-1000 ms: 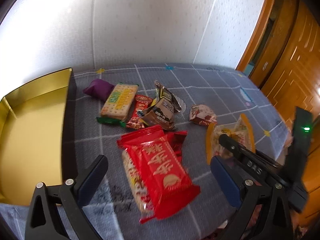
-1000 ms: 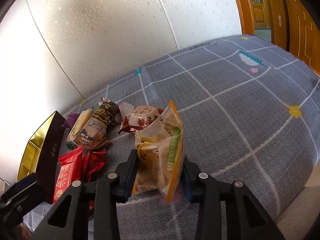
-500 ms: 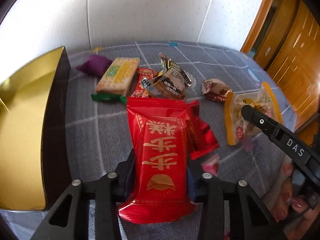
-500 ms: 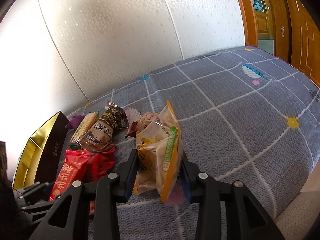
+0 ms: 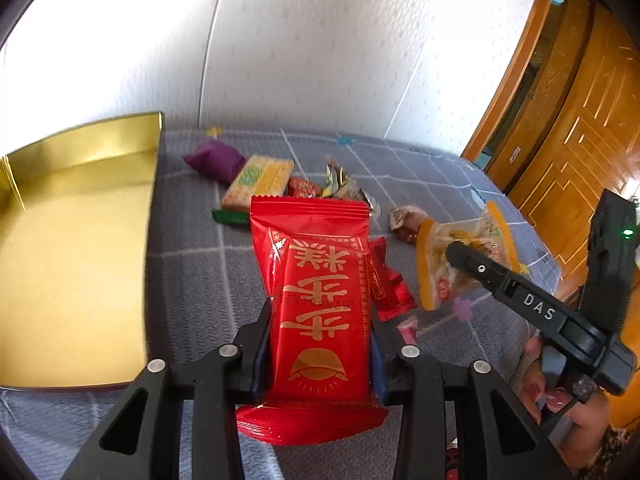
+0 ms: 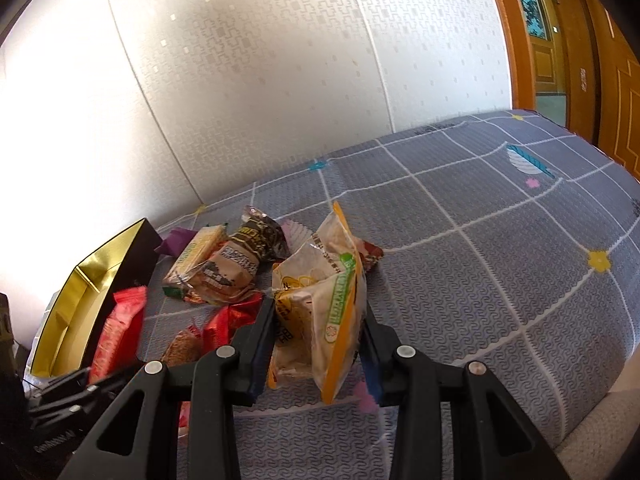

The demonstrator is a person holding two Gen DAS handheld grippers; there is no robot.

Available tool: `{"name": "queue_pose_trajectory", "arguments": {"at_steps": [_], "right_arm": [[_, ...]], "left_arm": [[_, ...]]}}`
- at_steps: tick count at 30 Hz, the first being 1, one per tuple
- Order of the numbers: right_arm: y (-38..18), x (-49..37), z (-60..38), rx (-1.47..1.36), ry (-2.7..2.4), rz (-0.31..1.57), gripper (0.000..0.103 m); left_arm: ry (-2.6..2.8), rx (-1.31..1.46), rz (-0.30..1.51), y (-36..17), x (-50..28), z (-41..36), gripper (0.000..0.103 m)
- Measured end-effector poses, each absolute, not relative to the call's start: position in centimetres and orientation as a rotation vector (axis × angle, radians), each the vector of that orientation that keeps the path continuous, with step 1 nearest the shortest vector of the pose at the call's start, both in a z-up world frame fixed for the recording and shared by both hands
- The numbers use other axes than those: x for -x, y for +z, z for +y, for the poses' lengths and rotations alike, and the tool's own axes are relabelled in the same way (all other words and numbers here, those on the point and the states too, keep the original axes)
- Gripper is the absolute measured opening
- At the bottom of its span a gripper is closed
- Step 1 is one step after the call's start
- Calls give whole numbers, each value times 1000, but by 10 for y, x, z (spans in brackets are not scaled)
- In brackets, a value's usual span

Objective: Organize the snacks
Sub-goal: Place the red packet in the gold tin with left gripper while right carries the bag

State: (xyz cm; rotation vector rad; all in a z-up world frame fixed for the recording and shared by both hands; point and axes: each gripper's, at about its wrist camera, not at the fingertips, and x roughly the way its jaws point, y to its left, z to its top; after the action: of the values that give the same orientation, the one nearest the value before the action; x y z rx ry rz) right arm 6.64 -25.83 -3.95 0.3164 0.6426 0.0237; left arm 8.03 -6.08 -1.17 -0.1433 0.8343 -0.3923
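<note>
A: How far along?

B: Barely started. The gold box [image 5: 72,240] looks empty. The left gripper [image 5: 320,344] pinches a red packet [image 5: 320,300]; the right gripper [image 6: 316,344] pinches a yellow-edged bag [image 6: 320,300].

A: And the rest?

B: The other snacks [image 6: 224,264] lie on the bed [image 6: 480,280] beside the box.

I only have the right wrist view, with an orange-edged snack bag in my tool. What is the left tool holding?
Observer: The left tool is shut on a red packet with gold characters on it, gripped by its sides.
Operator: Anything in the gold box?
Observer: The part of the gold box that shows in the left view is bare; its near left corner is cut off.
Operator: What is hidden behind the brown packet?
Observer: A small dark red wrapped sweet beside the yellow cracker packet.
</note>
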Motion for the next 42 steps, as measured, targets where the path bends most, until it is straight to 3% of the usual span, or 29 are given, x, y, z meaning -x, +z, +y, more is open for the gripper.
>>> {"name": "queue_pose_trajectory", "arguments": {"at_steps": [20, 42], "right_arm": [[-28, -51, -228, -237, 151, 550, 39], [6, -59, -94, -140, 505, 546, 39]], "left_arm": [[-230, 95, 668, 23, -59, 5, 40], [30, 105, 740, -2, -74, 145, 40]]}}
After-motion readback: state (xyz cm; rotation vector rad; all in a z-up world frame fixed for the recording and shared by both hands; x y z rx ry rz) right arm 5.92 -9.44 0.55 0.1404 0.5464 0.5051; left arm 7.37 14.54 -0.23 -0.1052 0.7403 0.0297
